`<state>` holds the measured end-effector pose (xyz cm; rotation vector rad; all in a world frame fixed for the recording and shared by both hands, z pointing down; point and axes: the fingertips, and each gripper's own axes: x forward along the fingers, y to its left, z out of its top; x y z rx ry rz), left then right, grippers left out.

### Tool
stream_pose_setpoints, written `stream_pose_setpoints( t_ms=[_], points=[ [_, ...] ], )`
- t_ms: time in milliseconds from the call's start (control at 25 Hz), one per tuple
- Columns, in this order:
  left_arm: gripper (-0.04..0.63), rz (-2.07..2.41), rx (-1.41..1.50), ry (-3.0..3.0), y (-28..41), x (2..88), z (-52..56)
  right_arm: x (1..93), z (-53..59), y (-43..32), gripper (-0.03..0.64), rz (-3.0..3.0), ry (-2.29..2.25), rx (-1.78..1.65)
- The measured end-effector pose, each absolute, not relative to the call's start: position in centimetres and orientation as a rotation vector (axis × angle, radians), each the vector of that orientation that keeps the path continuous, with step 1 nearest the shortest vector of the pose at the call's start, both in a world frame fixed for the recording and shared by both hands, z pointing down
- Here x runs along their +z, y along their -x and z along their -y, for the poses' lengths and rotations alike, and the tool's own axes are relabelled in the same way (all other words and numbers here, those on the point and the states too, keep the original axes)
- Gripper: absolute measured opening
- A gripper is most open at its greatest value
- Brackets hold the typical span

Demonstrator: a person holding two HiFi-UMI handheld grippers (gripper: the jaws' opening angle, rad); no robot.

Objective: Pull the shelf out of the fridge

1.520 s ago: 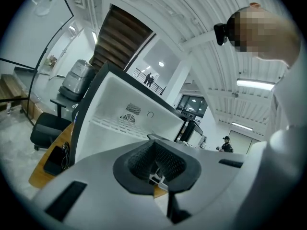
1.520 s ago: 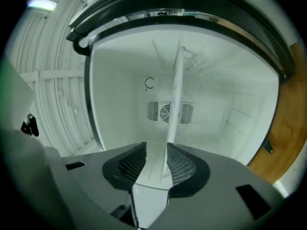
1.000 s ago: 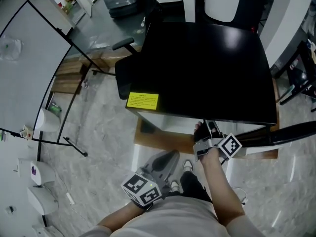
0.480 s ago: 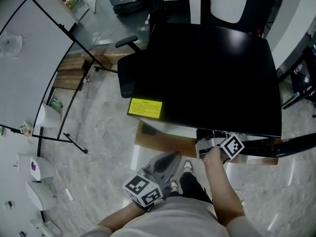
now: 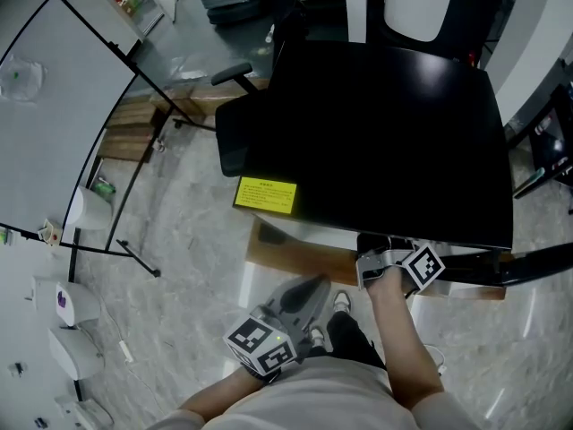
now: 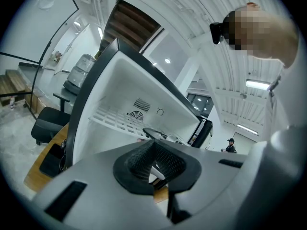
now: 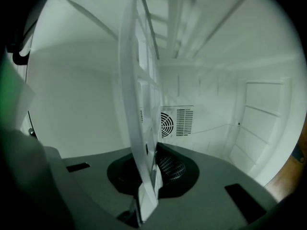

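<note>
From above, the black-topped fridge (image 5: 376, 133) stands open toward me. My right gripper (image 5: 385, 251) reaches in under its front edge, so its fingertips are hidden in the head view. In the right gripper view the white wire shelf (image 7: 139, 104) runs edge-on between the jaws of the right gripper (image 7: 151, 171). The jaws are closing and the pads press on the shelf's front rim. My left gripper (image 5: 312, 287) hangs low in front of the fridge, shut on nothing. In its own view the left gripper (image 6: 153, 158) faces the white interior and the shelf (image 6: 115, 119).
A fan vent (image 7: 168, 122) sits on the fridge's back wall. The fridge stands on a wooden platform (image 5: 295, 256), with its open door (image 5: 528, 262) at the right. A black office chair (image 5: 235, 137) is at its left, and a yellow label (image 5: 265, 194) is on its top.
My right gripper has pushed further in under the fridge's front edge. The left gripper has stayed where it was.
</note>
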<state>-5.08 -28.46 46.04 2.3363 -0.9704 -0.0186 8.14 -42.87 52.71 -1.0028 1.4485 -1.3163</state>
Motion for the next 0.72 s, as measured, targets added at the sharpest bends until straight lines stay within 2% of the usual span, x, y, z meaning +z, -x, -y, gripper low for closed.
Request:
stream_pose_setpoints(
  t_ms=[720],
  points=[
    [0.006, 0.948, -0.038, -2.357, 5.5, 45.8, 26.5, 53.0, 40.3, -7.6, 0.04, -1.411, 1.013, -1.34]
  ],
)
